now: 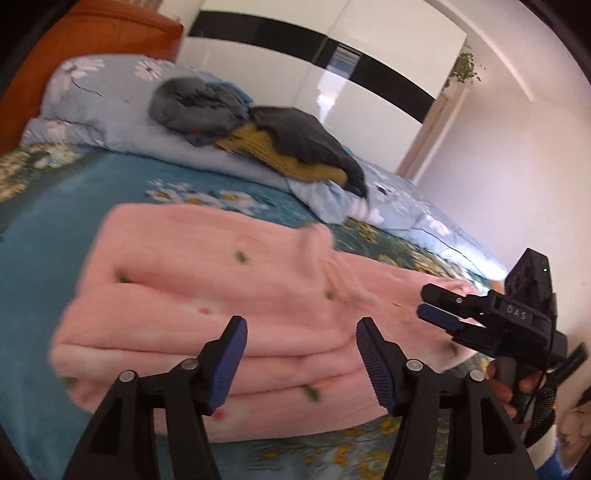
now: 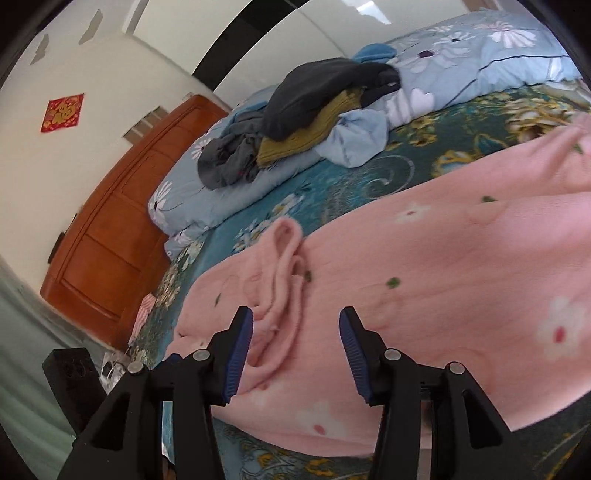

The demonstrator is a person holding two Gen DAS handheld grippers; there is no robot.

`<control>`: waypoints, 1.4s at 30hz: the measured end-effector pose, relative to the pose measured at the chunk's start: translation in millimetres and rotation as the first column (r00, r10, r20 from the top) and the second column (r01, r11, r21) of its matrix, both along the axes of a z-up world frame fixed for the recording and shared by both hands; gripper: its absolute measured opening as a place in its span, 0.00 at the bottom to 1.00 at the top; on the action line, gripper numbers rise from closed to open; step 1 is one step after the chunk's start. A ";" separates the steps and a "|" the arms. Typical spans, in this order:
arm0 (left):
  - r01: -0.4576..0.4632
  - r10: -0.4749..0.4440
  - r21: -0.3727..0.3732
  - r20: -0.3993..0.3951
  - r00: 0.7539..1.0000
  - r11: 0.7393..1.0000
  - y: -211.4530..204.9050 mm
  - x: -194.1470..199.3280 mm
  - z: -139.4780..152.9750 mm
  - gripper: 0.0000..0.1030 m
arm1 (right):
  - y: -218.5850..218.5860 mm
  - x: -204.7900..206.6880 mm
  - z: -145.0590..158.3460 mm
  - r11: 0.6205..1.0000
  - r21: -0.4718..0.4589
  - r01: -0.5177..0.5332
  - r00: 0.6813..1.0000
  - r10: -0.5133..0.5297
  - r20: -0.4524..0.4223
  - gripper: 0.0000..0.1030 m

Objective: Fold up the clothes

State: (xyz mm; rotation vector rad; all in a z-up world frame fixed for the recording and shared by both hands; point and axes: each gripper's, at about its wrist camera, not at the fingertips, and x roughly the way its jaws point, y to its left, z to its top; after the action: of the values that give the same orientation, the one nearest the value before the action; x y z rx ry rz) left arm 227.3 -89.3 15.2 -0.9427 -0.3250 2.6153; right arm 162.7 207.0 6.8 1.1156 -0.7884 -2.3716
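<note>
A bed covered in a teal sheet with white and yellow flowers fills the scene, with an orange-brown wooden headboard at its far left end and a white wardrobe crossed by a black band behind it. Along the far side of the bed lies one pale blue floral quilt, rolled up, and on it sits one heap of unfolded clothes: grey, dark grey, mustard and blue pieces, their exact number unclear. One pink fleece garment with small flowers and green specks lies folded in layers on the sheet at the near edge, directly ahead of both tools. The left tool hovers just before the garment's folded edge, its two blue-padded fingers spread wide with nothing between them. The right tool is likewise wide apart and empty over the garment's rumpled collar. In the right wrist view a red paper square hangs on the white wall left of the headboard.
</note>
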 end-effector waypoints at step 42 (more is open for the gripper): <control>-0.081 0.054 0.265 0.106 0.993 0.961 -117.9 10.7 -33.8 0.70 | -54.2 7.5 -24.7 0.997 0.052 -0.059 0.985 0.050 0.165 0.14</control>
State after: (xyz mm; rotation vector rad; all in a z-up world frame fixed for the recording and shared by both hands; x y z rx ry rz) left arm 238.0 -207.3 -18.6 -0.9804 -0.7299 2.5044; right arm 170.3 152.9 -17.9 1.3516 -0.7384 -2.2924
